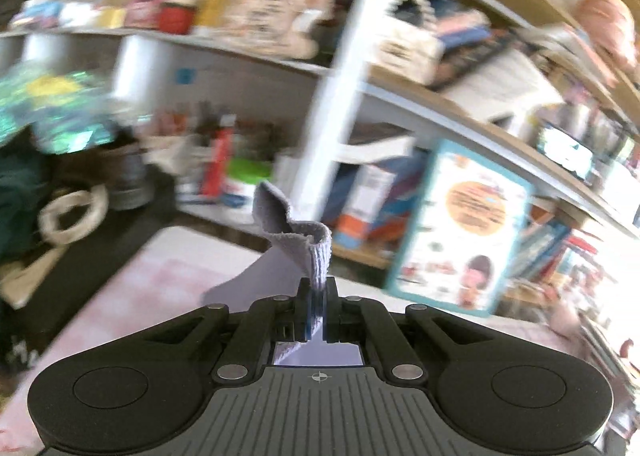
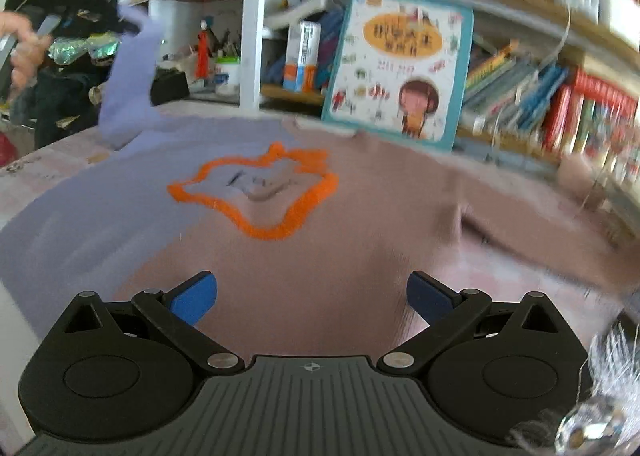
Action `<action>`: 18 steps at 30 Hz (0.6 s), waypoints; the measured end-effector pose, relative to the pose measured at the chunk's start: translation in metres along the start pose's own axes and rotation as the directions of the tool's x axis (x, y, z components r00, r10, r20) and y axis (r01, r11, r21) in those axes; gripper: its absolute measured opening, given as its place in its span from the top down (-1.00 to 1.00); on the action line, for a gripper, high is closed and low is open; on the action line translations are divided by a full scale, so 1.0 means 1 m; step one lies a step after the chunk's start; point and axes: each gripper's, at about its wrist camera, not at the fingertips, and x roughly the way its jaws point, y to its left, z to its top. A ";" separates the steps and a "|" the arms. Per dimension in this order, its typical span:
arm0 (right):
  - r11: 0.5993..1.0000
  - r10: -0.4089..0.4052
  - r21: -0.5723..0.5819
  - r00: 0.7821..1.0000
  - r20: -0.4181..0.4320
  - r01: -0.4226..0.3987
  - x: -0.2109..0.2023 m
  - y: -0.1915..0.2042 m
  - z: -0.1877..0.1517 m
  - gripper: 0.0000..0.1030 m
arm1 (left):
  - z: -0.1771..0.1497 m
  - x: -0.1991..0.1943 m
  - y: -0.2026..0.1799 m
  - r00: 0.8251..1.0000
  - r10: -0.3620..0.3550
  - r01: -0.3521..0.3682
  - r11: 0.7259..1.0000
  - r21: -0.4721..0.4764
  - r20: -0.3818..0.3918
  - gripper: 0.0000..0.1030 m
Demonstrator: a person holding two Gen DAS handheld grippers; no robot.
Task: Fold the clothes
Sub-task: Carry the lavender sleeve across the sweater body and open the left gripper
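Note:
A lilac sweater (image 2: 120,223) with an orange outlined motif (image 2: 256,191) lies spread on the table, filling the right wrist view. My left gripper (image 1: 317,292) is shut on a ribbed cuff of the sweater (image 1: 316,252), which curls up above the pads. In the right wrist view that sleeve (image 2: 128,87) is lifted at the far left, near a person's hand (image 2: 24,43). My right gripper (image 2: 312,296) stands open over the sweater's lower part, with nothing between its blue pads (image 2: 192,300).
Shelves full of books (image 2: 560,107), boxes and toys rise right behind the table. A large picture book (image 2: 400,67) leans against them at the far edge. A white upright post (image 2: 252,23) stands at the back. The pink table cover (image 1: 132,296) shows beside the sweater.

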 end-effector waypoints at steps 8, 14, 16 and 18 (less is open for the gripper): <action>1.000 0.013 0.019 1.000 -0.023 -0.012 0.002 -0.002 -0.002 -0.97 | -0.004 0.043 -0.084 0.990 -0.133 0.136 0.989 0.063 -0.045 0.94; 0.999 0.020 0.029 1.000 -0.024 -0.019 0.002 -0.003 -0.001 -0.98 | -0.022 0.080 -0.131 0.975 -0.194 0.201 0.978 0.061 -0.108 0.94; 0.999 0.021 0.031 0.999 -0.025 -0.020 0.002 -0.003 -0.001 -0.98 | -0.032 0.090 -0.144 0.969 -0.207 0.217 0.974 0.066 -0.134 0.94; 0.999 0.022 0.032 0.999 -0.025 -0.021 0.001 -0.003 -0.001 -0.98 | -0.045 0.102 -0.156 0.964 -0.207 0.222 0.972 0.079 -0.166 0.94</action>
